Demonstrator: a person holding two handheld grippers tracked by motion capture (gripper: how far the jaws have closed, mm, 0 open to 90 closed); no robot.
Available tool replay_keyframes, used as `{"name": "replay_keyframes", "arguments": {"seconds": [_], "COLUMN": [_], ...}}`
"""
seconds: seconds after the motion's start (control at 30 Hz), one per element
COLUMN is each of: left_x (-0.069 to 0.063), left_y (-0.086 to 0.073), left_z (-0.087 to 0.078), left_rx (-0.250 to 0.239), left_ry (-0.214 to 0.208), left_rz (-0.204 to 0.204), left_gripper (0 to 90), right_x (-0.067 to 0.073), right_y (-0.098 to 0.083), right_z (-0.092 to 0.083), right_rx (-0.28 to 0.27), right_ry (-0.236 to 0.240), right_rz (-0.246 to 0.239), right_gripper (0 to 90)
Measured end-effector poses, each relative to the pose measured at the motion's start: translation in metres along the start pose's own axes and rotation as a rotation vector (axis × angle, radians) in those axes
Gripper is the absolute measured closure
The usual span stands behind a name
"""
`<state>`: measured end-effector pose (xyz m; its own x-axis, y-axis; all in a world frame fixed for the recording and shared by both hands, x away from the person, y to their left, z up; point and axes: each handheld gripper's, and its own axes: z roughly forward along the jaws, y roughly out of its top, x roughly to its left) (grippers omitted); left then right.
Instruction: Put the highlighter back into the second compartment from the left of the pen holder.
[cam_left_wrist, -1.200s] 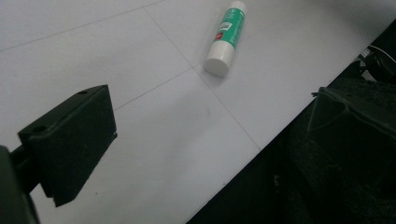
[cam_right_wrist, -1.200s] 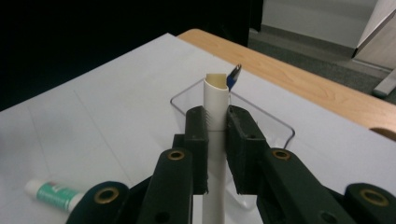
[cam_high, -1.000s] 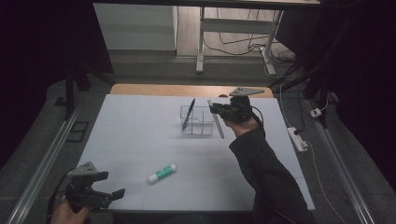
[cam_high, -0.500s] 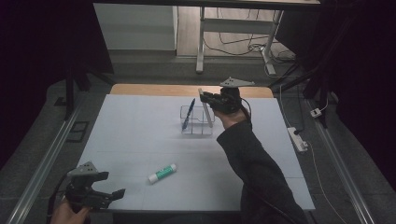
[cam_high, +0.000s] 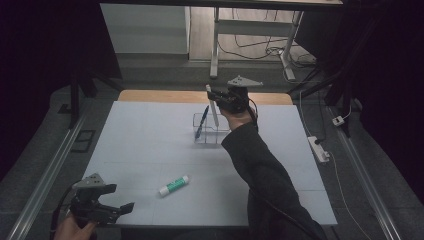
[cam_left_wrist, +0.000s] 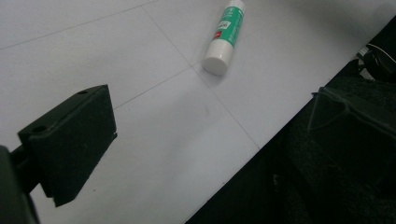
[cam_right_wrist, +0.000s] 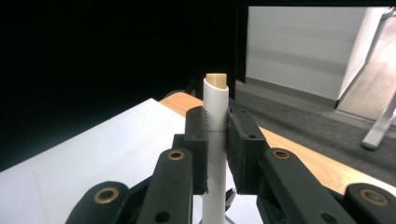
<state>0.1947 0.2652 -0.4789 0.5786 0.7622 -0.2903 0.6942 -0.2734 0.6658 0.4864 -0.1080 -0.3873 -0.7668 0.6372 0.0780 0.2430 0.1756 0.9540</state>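
High view hangs above the near edge of the white table (cam_high: 150, 150), facing forward and down. Left gripper view skims low over that table's near edge, close on the glue stick (cam_left_wrist: 225, 35), which the high view shares. Right gripper view sits over the table's far side, facing beyond it

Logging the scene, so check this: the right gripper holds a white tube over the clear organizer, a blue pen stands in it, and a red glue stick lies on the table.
One slip: the glue stick is green and white, not red, as the left gripper view shows. The rest stands.
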Motion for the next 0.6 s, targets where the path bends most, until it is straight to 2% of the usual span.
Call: {"name": "replay_keyframes", "arguments": {"seconds": [0.3,0.53,0.6], "left_x": [-0.001,-0.001,-0.001], "left_y": [0.000,-0.001,-0.001], "left_z": [0.000,-0.001,-0.001], "left_rx": [-0.002,-0.003,-0.003], "left_ry": [-0.001,-0.002,-0.003], "left_rz": [0.004,0.005,0.005], "left_gripper": [1.1,1.1,1.1], "right_x": [0.003,0.003,0.004], "right_y": [-0.015,-0.028,-0.031], "right_z": [0.015,0.020,0.021], "right_rx": [-0.011,0.009,0.020], "right_ry": [-0.035,-0.041,-0.047], "right_rz": [-0.018,-0.006,-0.015], "right_gripper": [78.8,78.7,78.7]}}
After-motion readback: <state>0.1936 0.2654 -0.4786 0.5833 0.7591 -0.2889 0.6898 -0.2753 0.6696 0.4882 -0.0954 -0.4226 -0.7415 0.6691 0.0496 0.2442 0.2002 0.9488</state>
